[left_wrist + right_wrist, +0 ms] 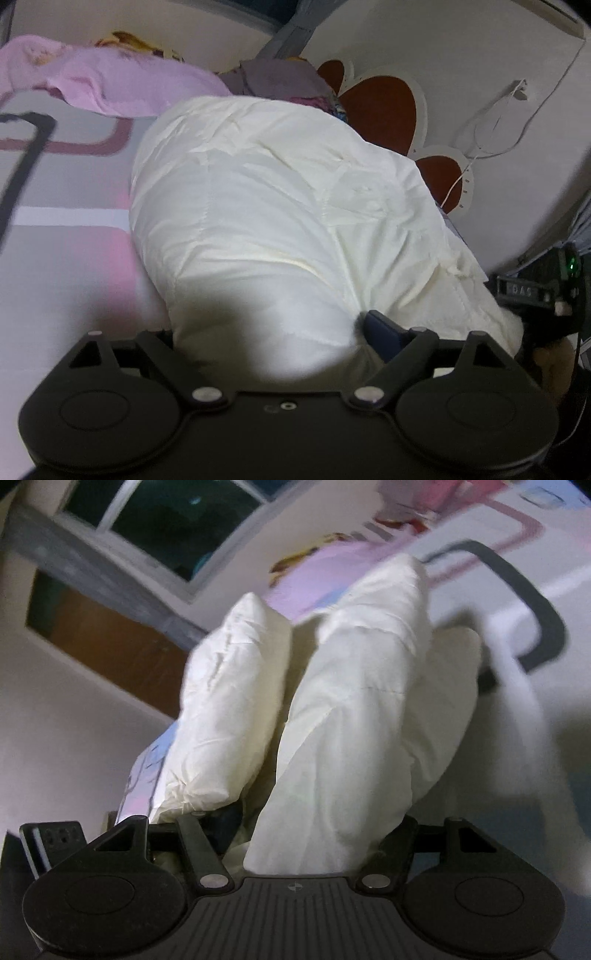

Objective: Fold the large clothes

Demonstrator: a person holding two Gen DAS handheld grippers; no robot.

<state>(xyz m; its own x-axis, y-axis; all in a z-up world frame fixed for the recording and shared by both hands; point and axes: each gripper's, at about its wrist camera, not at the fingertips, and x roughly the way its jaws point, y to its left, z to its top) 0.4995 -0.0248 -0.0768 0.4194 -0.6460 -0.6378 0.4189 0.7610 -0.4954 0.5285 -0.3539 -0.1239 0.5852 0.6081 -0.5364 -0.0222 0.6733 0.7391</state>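
I hold the white quilted comforter (pixel 280 206) bunched in both my left gripper (pixel 273 339) and right gripper (pixel 299 834) — doubled over on the bed (pixel 66 258), folding seems midway, still unflattened.

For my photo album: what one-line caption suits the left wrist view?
The left claw closes around a bunched fold of a puffy white quilted garment lying on a bed with a pink blanket behind.
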